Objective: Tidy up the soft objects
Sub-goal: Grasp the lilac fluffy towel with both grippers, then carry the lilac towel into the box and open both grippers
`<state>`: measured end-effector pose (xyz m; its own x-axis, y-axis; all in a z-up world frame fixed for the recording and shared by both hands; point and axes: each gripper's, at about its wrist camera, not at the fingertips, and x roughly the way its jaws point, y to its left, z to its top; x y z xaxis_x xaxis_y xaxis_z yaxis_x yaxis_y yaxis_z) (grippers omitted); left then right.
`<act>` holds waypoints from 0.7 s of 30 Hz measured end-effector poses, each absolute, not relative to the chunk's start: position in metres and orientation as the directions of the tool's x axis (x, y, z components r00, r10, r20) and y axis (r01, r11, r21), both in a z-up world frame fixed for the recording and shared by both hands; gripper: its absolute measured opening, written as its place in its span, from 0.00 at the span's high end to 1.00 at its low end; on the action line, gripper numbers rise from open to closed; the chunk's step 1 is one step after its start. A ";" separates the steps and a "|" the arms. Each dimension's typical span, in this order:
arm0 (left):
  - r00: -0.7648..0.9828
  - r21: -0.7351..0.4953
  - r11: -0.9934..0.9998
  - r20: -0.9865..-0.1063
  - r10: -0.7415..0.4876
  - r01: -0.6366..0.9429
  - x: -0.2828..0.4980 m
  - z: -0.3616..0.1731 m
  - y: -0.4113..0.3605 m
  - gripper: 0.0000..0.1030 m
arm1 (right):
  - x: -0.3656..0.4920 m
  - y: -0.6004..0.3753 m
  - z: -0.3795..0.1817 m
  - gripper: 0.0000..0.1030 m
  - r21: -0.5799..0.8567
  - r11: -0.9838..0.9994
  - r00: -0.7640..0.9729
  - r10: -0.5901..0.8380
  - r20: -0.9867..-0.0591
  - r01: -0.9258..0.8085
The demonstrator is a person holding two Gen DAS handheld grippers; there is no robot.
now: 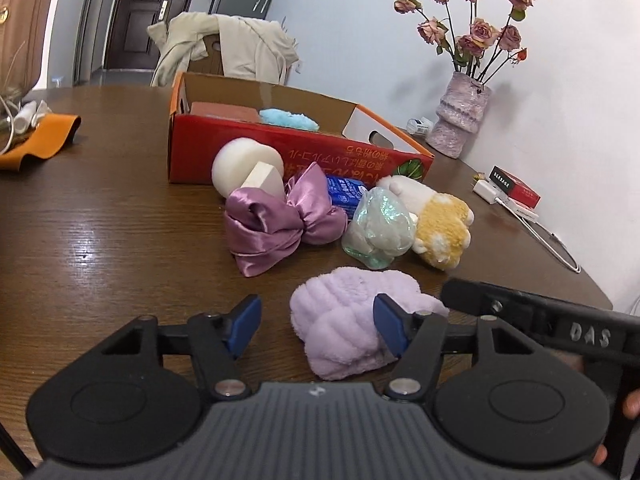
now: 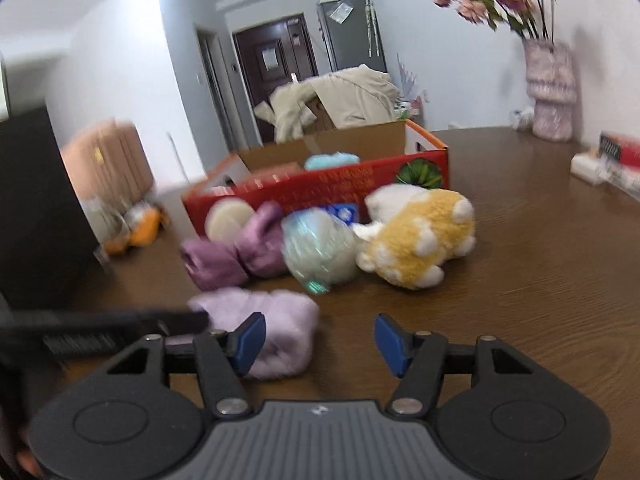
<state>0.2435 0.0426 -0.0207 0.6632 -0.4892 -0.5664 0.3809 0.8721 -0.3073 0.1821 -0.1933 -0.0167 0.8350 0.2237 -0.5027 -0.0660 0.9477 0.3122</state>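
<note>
Left gripper (image 1: 318, 330) low over the near edge of the brown wooden table (image 1: 104, 216), blue pads (image 1: 244, 320) roughly half apart, nothing pinched. Lilac fluffy cloth (image 1: 340, 320) flat on the table directly ahead, partly between the pads; right pad against or just in front of the fabric, left pad clear of it. Cannot tell whether any pad truly touches.

Right gripper (image 2: 320, 344) also low over the near edge, pads about half apart with bare wood between them. Same lilac cloth (image 2: 280, 320) beside and behind its left pad, not gripped. Right-wrist view blurred. Black arm of the other tool crossing each view from the side.

Farther in, toward the table's middle, a cluster of soft things: purple satin bow (image 1: 276, 220), white round sponge (image 1: 244, 166) with a cream wedge leaning on it, blue packet (image 1: 346, 192), iridescent-wrapped puff (image 1: 380, 228), yellow-and-white plush paw (image 1: 440, 228). All just in front of the red cardboard box (image 1: 280, 148), open on top, holding a light-blue fluffy piece (image 1: 288, 118) and a reddish block.

At the far right edge by the wall, pink vase (image 1: 460, 120) with dried roses; near it a red-and-black carton and a white charger with cable. At the left edge, orange leather piece (image 1: 44, 140).
</note>
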 end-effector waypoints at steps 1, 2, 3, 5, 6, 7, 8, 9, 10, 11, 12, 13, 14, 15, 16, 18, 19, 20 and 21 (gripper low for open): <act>0.661 -0.312 0.870 -0.567 -0.493 0.381 0.244 -0.021 0.043 0.39 | 0.188 -0.194 -0.017 0.42 0.337 0.939 0.830 0.241 -0.503 -0.069; 0.657 -0.315 0.868 -0.568 -0.496 0.384 0.244 -0.021 0.043 0.41 | 0.193 -0.193 -0.019 0.42 0.345 0.936 0.826 0.246 -0.507 -0.068; 0.653 -0.316 0.867 -0.570 -0.499 0.385 0.245 -0.021 0.043 0.44 | 0.199 -0.190 -0.021 0.42 0.346 0.936 0.822 0.245 -0.514 -0.063; 0.644 -0.322 0.861 -0.571 -0.509 0.394 0.244 -0.022 0.042 0.49 | 0.208 -0.185 -0.026 0.46 0.342 0.938 0.811 0.245 -0.532 -0.059; 0.636 -0.329 0.856 -0.573 -0.517 0.400 0.245 -0.022 0.042 0.54 | 0.212 -0.183 -0.029 0.48 0.343 0.938 0.803 0.247 -0.542 -0.057; 0.628 -0.337 0.851 -0.575 -0.525 0.403 0.245 -0.023 0.041 0.55 | 0.215 -0.181 -0.031 0.52 0.344 0.937 0.795 0.255 -0.550 -0.062; 0.622 -0.345 0.847 -0.576 -0.531 0.404 0.246 -0.025 0.041 0.58 | 0.215 -0.180 -0.033 0.55 0.347 0.935 0.789 0.266 -0.554 -0.071; 0.615 -0.352 0.843 -0.577 -0.537 0.406 0.246 -0.025 0.041 0.62 | 0.216 -0.179 -0.035 0.57 0.353 0.933 0.784 0.272 -0.558 -0.073; 0.606 -0.361 0.837 -0.577 -0.547 0.412 0.247 -0.026 0.041 0.65 | 0.216 -0.180 -0.037 0.61 0.361 0.930 0.780 0.278 -0.560 -0.073; 0.603 -0.365 0.834 -0.576 -0.552 0.414 0.247 -0.026 0.041 0.66 | 0.217 -0.180 -0.038 0.65 0.372 0.925 0.776 0.291 -0.559 -0.078; 0.605 -0.361 0.835 -0.576 -0.549 0.414 0.247 -0.026 0.041 0.67 | 0.218 -0.180 -0.038 0.66 0.382 0.921 0.773 0.301 -0.559 -0.082; 0.606 -0.360 0.836 -0.576 -0.548 0.414 0.246 -0.026 0.040 0.67 | 0.218 -0.180 -0.039 0.68 0.389 0.917 0.770 0.306 -0.560 -0.082; 0.607 -0.359 0.837 -0.575 -0.547 0.414 0.246 -0.026 0.040 0.69 | 0.218 -0.180 -0.039 0.69 0.390 0.917 0.769 0.308 -0.561 -0.082; 0.609 -0.356 0.838 -0.575 -0.546 0.414 0.246 -0.026 0.039 0.70 | 0.218 -0.180 -0.040 0.70 0.392 0.916 0.768 0.311 -0.560 -0.085; 0.611 -0.354 0.839 -0.575 -0.544 0.413 0.245 -0.025 0.038 0.70 | 0.218 -0.179 -0.040 0.71 0.396 0.914 0.768 0.314 -0.559 -0.086; 0.615 -0.348 0.843 -0.577 -0.538 0.411 0.244 -0.024 0.037 0.72 | 0.217 -0.180 -0.040 0.76 0.398 0.913 0.768 0.320 -0.555 -0.092; 0.618 -0.342 0.845 -0.577 -0.534 0.411 0.243 -0.023 0.036 0.73 | 0.217 -0.179 -0.039 0.78 0.399 0.912 0.770 0.321 -0.552 -0.095; 0.621 -0.338 0.847 -0.576 -0.531 0.411 0.242 -0.020 0.035 0.74 | 0.216 -0.179 -0.039 0.80 0.398 0.912 0.771 0.323 -0.549 -0.098; 0.624 -0.333 0.848 -0.574 -0.530 0.413 0.240 -0.018 0.034 0.75 | 0.215 -0.179 -0.038 0.81 0.398 0.912 0.772 0.324 -0.546 -0.101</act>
